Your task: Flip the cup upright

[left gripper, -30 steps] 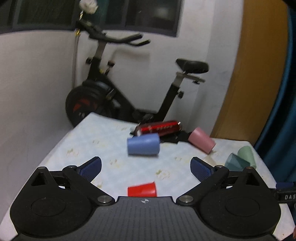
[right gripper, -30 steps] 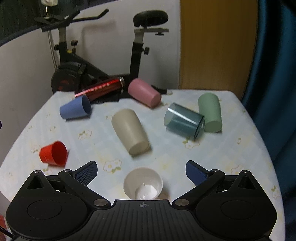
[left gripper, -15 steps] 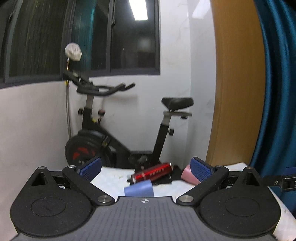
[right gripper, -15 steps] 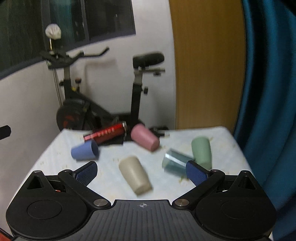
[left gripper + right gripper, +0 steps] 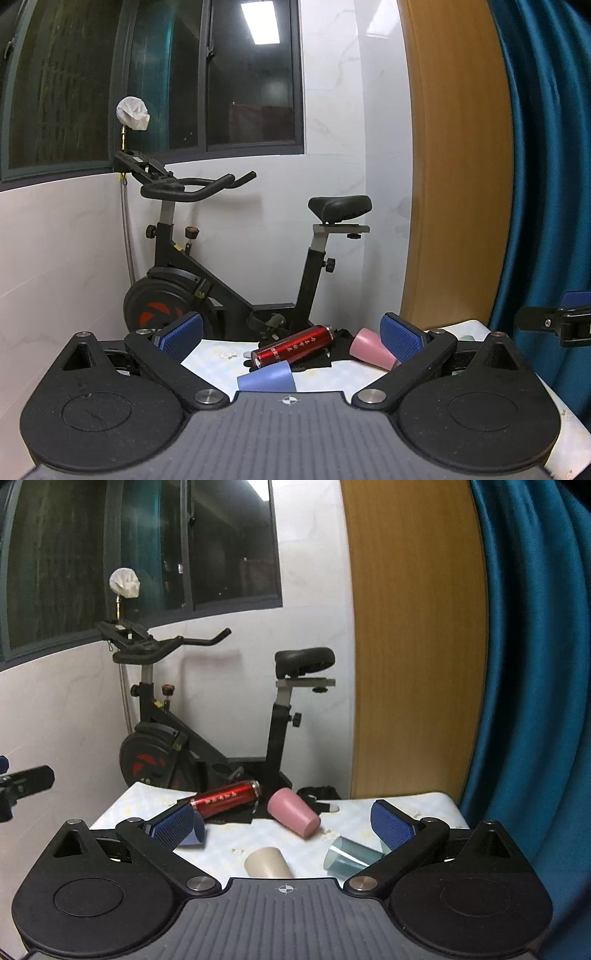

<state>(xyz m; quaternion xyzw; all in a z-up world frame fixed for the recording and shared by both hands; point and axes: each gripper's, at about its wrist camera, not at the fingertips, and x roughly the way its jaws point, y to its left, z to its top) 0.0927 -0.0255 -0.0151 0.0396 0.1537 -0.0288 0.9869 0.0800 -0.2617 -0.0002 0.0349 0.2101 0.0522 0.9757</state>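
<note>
Several cups lie on their sides on the table (image 5: 347, 812). A pink cup (image 5: 293, 813) lies at the back; it also shows in the left wrist view (image 5: 370, 348). A beige cup (image 5: 266, 863) and a clear blue-grey cup (image 5: 351, 856) lie nearer, partly hidden by my right gripper's body. A blue cup (image 5: 266, 376) lies in front of the left gripper; in the right wrist view it (image 5: 192, 836) peeks out behind the left finger. My left gripper (image 5: 291, 334) is open and empty, raised and level. My right gripper (image 5: 282, 821) is open and empty, also raised.
A red metallic bottle (image 5: 293, 348) lies on a black mat (image 5: 314, 362) at the table's back edge. An exercise bike (image 5: 221, 266) stands behind the table. A wooden panel (image 5: 417, 638) and blue curtain (image 5: 535, 664) stand to the right.
Both grippers tilted up from looking down on the table to looking level at the wall. The red, white and green cups dropped out of sight. Both jaws stayed open.
</note>
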